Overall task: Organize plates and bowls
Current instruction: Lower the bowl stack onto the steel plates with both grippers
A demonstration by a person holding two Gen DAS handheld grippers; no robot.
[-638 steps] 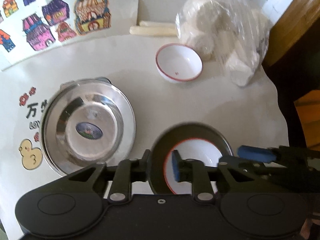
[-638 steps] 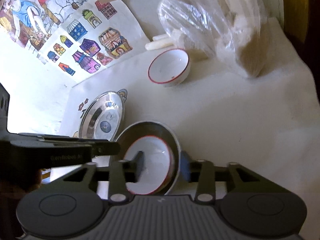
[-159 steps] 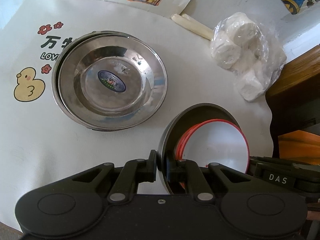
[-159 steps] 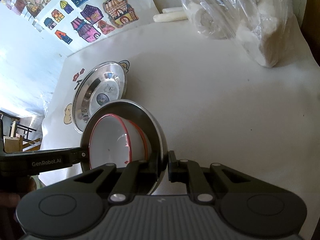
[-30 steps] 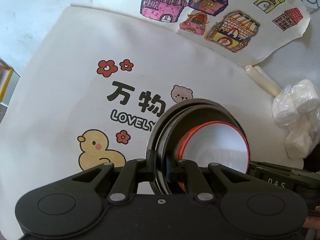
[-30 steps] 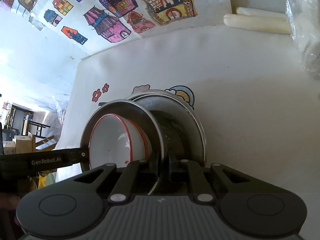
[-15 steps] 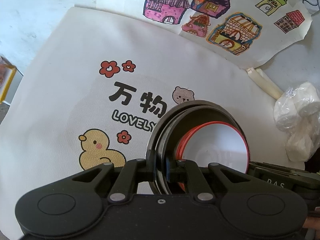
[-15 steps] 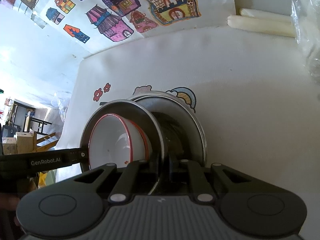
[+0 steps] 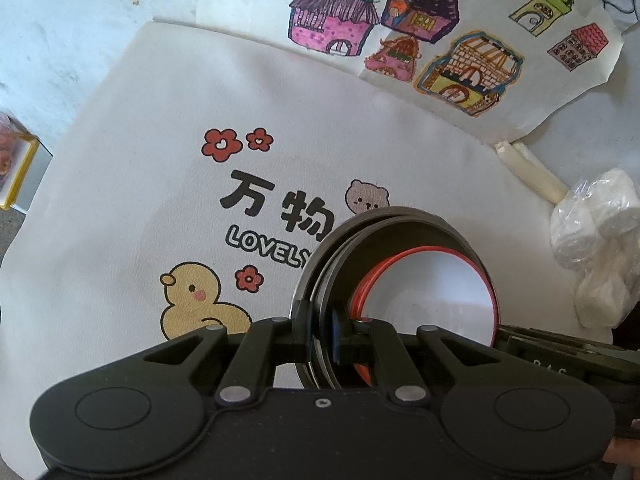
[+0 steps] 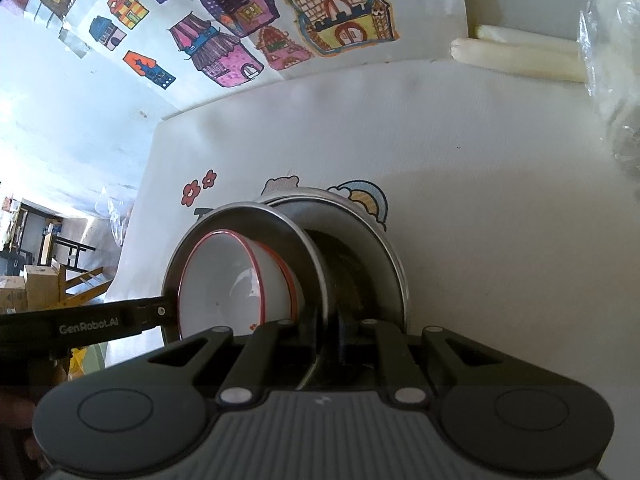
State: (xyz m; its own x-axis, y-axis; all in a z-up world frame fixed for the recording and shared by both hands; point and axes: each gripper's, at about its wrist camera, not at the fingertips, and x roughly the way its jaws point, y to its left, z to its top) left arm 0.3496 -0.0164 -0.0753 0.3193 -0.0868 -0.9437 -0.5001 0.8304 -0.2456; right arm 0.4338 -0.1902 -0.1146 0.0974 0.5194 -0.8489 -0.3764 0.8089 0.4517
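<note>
red-rimmed white bowls [image 9: 432, 292] nested inside stacked steel plates [image 10: 360, 248].

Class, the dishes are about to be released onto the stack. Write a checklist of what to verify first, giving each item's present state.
1. Left gripper shut on upper steel plate rim: ok.
2. Right gripper shut on the same plate's rim: ok.
3. Red-rimmed bowls nested inside it: ok.
4. Upper plate seated flat in lower steel plate: cannot tell.
5. Plastic bag apart from the stack: ok.
</note>
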